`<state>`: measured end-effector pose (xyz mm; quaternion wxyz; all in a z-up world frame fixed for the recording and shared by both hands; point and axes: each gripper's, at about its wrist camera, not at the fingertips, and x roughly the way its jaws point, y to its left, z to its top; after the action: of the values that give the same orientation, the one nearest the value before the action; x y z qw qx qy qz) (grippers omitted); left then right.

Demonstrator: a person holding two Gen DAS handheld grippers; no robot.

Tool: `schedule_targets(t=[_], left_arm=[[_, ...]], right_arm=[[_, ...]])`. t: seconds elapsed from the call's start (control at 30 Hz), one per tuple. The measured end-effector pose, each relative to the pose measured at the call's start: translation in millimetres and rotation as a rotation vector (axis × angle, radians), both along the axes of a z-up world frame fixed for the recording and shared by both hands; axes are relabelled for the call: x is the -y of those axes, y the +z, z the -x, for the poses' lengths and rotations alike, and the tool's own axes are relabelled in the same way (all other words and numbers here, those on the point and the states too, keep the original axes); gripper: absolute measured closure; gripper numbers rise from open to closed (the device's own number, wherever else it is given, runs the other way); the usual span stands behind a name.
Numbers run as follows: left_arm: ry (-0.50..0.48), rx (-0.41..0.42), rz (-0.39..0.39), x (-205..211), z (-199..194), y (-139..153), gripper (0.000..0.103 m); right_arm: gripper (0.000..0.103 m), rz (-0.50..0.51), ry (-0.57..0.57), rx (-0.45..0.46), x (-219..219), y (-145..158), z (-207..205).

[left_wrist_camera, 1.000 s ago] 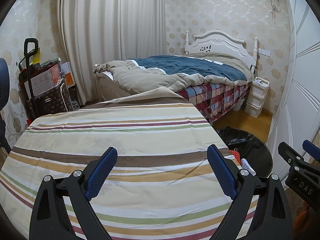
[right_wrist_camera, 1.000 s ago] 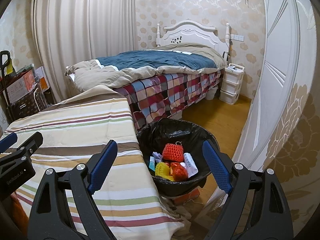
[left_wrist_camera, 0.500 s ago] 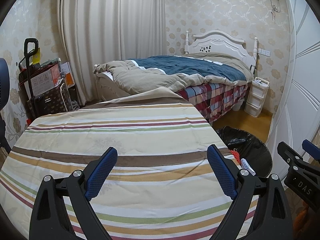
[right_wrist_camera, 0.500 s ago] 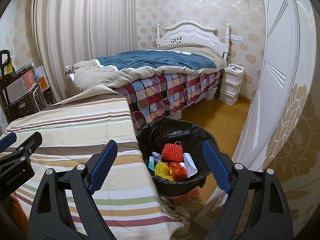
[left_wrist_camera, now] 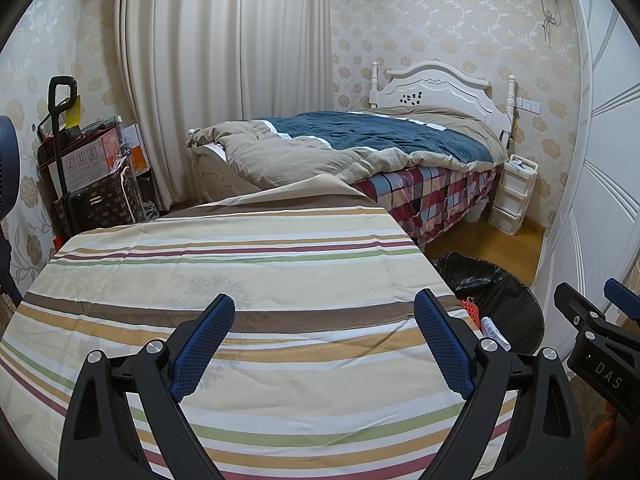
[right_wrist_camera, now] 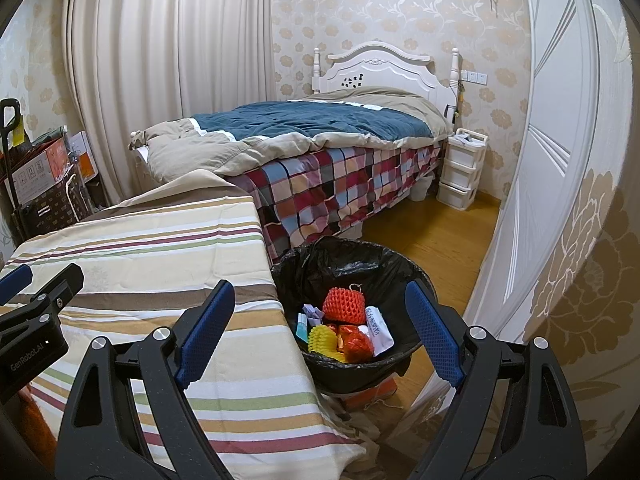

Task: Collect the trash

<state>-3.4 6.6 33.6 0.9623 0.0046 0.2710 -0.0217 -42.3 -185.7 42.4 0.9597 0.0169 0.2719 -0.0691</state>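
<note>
A bin lined with a black bag (right_wrist_camera: 352,256) stands on the floor at the table's right edge. Inside lie a red foam net (right_wrist_camera: 344,300), a yellow foam net (right_wrist_camera: 322,338), a red wrapper (right_wrist_camera: 356,342), a white packet (right_wrist_camera: 378,330) and small paper scraps. My right gripper (right_wrist_camera: 320,320) hovers open above the bin's near rim, nothing between its blue pads. My left gripper (left_wrist_camera: 324,336) stands open over the striped tablecloth (left_wrist_camera: 240,264), nothing between its pads. The bin (left_wrist_camera: 492,292) shows at the right in the left wrist view, mostly hidden by the table.
A bed (right_wrist_camera: 320,152) with a blue and beige quilt lies beyond the table. A white drawer unit (right_wrist_camera: 460,168) stands by the headboard, a white door (right_wrist_camera: 560,160) at the right. Boxes and a trolley (left_wrist_camera: 80,168) crowd the left wall. Wooden floor (right_wrist_camera: 432,232) lies between bed and door.
</note>
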Motion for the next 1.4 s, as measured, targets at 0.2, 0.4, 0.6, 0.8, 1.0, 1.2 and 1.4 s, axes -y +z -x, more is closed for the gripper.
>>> schedule_targets(t=[0.2,0.4,0.6,0.8,1.0,1.2,1.4], left_arm=[[0.001,0.0,0.001,0.2,0.1,-0.8,0.013],[0.0,0.0,0.001,0.2,0.3,-0.5,0.013],[0.001,0.0,0.001,0.3,0.3,-1.2,0.013],[0.002,0.001,0.001,0.4,0.4,0.1,0.013],[-0.004,-0.007,0.01,2.5,2.0,2.8,0.013],[-0.003,0.007,0.006,5.7,3.8,6.7,0.013],[-0.002,-0.006,0.003,4.7,1.0,8.1,0.013]], right_arm=[[0.018,0.001,0.0,0.001,-0.3,0.0,0.1],[0.018,0.001,0.0,0.0,-1.3,0.0,0.6],[0.018,0.002,0.0,0.001,-1.3,-0.4,0.1],[0.018,0.002,0.0,0.001,-1.7,-0.5,0.1],[0.018,0.003,0.0,0.001,-2.2,-0.7,0.1],[0.018,0.003,0.0,0.001,-2.5,-0.8,0.2],[0.018,0.003,-0.001,0.001,-2.9,-0.8,0.2]])
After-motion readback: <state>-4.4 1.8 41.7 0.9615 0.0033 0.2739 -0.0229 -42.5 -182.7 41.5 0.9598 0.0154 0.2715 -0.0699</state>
